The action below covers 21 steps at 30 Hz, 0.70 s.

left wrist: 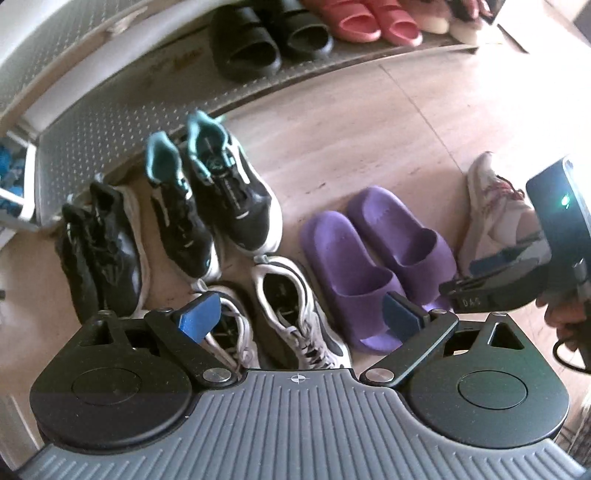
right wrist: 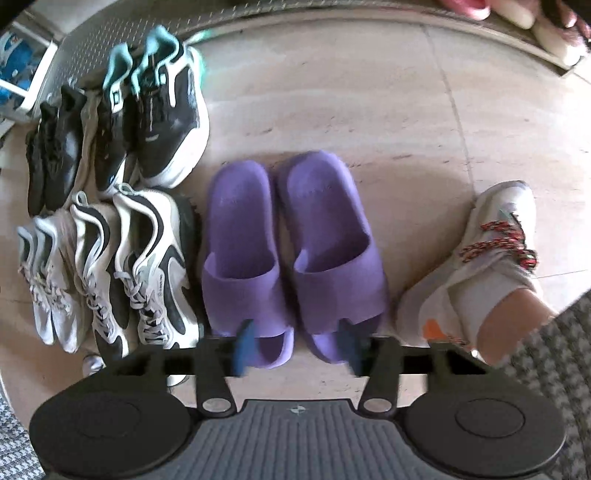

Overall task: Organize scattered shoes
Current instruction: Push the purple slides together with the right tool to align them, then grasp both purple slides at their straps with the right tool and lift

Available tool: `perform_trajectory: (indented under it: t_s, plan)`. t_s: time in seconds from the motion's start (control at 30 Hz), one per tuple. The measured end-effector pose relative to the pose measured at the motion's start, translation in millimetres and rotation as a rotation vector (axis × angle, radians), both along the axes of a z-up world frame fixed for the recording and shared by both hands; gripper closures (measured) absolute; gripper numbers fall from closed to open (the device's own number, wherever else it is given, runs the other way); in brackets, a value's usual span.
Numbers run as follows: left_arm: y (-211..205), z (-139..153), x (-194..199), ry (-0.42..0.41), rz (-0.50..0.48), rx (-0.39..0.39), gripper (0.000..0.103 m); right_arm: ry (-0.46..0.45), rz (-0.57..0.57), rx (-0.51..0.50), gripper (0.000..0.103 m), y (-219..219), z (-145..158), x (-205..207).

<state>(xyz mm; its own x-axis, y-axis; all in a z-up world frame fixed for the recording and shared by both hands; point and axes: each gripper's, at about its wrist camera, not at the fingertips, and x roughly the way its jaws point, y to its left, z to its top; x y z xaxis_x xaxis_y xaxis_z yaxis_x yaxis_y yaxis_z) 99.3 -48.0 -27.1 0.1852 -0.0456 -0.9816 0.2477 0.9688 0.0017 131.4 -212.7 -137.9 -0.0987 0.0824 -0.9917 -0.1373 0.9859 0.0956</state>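
Jaws of both grippers stand apart and hold nothing. The left gripper (left wrist: 301, 317) hovers over the white trainers (left wrist: 295, 314), the right gripper (right wrist: 297, 350) over the toes of the purple slides (right wrist: 291, 254), each poised, it seems, to nudge or lift a pair. Slides lie side by side, touching, toes toward the camera, which suggests they are already paired. Just right of them is the person's own foot in a pale shoe (right wrist: 491, 258). Beyond the white pairs sit the teal-lined trainers (right wrist: 155, 110) and black shoes (right wrist: 55, 147), rowed beside the metal step (left wrist: 110, 122). Farther off, black slides (left wrist: 266, 40) and pink slides (left wrist: 369, 22) rest on that step.
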Motion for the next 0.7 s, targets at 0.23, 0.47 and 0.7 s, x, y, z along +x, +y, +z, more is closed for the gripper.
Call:
perform_trajectory:
  t_s: [0.23,0.47,0.7]
  plan:
    - [2.9,1.6,5.4,-0.008,0.005,0.01,0.006,0.026,0.011,-0.018,0.063,5.4,-13.8,6.1]
    - [7.2,2.0,11.5,-0.014,0.02,0.011,0.006,0.054,0.04,-0.005,0.07,16.1,-32.0,26.1]
    - [24.4,-6.7,19.3,0.009,0.069,0.021,0.006,0.1,0.078,-0.058,0.069,33.6,-68.8,46.7]
